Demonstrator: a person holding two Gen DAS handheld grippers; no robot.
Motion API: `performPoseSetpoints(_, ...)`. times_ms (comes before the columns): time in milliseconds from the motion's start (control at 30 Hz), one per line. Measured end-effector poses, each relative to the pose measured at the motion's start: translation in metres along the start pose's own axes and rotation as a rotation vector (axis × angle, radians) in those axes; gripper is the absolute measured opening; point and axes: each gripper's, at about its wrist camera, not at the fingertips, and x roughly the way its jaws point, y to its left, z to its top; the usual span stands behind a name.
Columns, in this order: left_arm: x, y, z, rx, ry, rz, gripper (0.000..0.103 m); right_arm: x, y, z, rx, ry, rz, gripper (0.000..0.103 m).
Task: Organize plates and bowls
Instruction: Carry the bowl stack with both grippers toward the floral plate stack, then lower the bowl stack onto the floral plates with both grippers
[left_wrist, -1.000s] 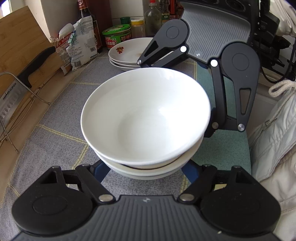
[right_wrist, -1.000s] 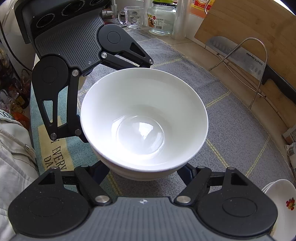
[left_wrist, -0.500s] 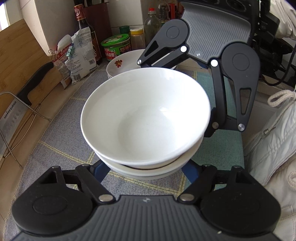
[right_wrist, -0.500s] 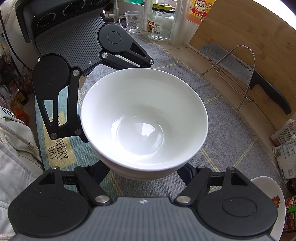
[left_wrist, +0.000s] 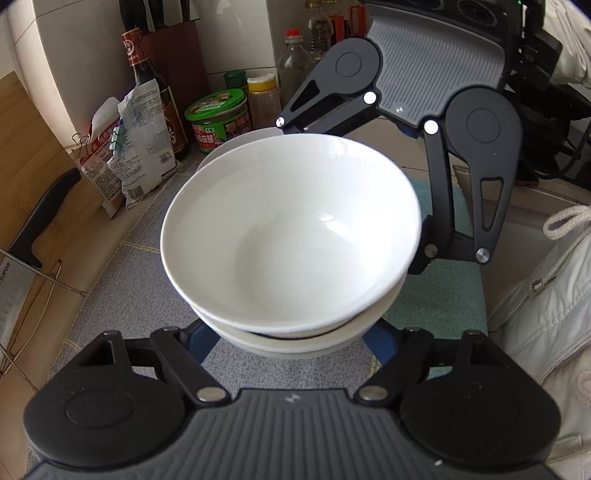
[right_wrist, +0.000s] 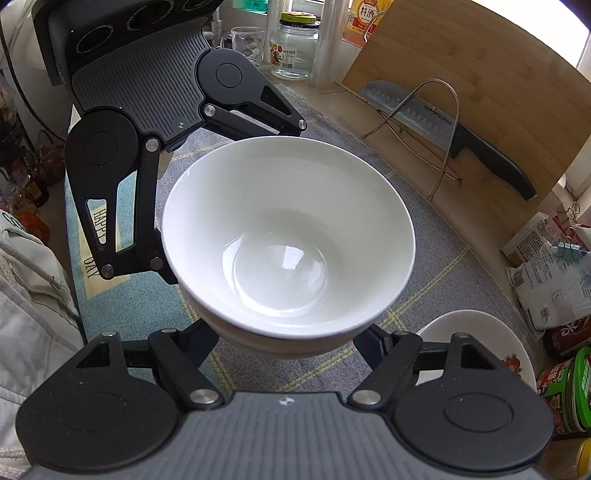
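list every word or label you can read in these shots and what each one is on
"SUPOR" on the knife blade leaning in the wire rack.
"HAPPY" and "DAY" on the mat, seen through and below the left gripper.
"料酒" on the yellow-labelled bottle at the back.
Print on the glass jar, the green-lidded tub, the dark bottle and the paper bags is too small to read.

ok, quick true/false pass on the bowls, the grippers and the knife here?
1. Two white bowls are nested. True.
2. Only the left gripper holds the stack. False: the right gripper clamps it too, from the opposite side.
3. The knife lies flat on the mat. False: it rests on the wire rack against the cutting board.
4. A flowered plate sits beside the green jar. True.
5. The top bowl holds food. False: it is empty.
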Motion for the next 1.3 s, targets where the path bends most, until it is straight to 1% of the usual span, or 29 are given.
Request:
performPoseSetpoints(267,0.025,-0.010,0.037,0.034,-0.031,0.018,0.083,-0.025,-0.028,-0.023,-0.004,-0.013,-0.044,0.082)
performPoseSetpoints(467,0.045,-0.004,0.063,0.067,-0.044,0.028,0.083,-0.040,-0.051,-0.042,-0.002,-0.015,-0.078,0.082)
performPoseSetpoints(667,0.068,0.003,0.081,0.085,-0.052,0.017,0.083,-0.048,-0.072,-0.060,0.013,-0.013,-0.100,0.082)
performPoseSetpoints(967,0.104,0.016,0.096,0.084,-0.043,-0.003,0.082,-0.039,-0.108,-0.084,0.037,0.010,-0.118,0.082)
performPoseSetpoints(1133,0.114,0.020,0.100,0.080,-0.030,-0.013,0.083,-0.031,-0.123,-0.092,0.059,0.020,-0.098,0.082)
performPoseSetpoints(1300,0.119,0.023,0.103,0.071,-0.026,-0.016,0.083,-0.028,-0.129,-0.094,0.065,0.023,-0.089,0.083)
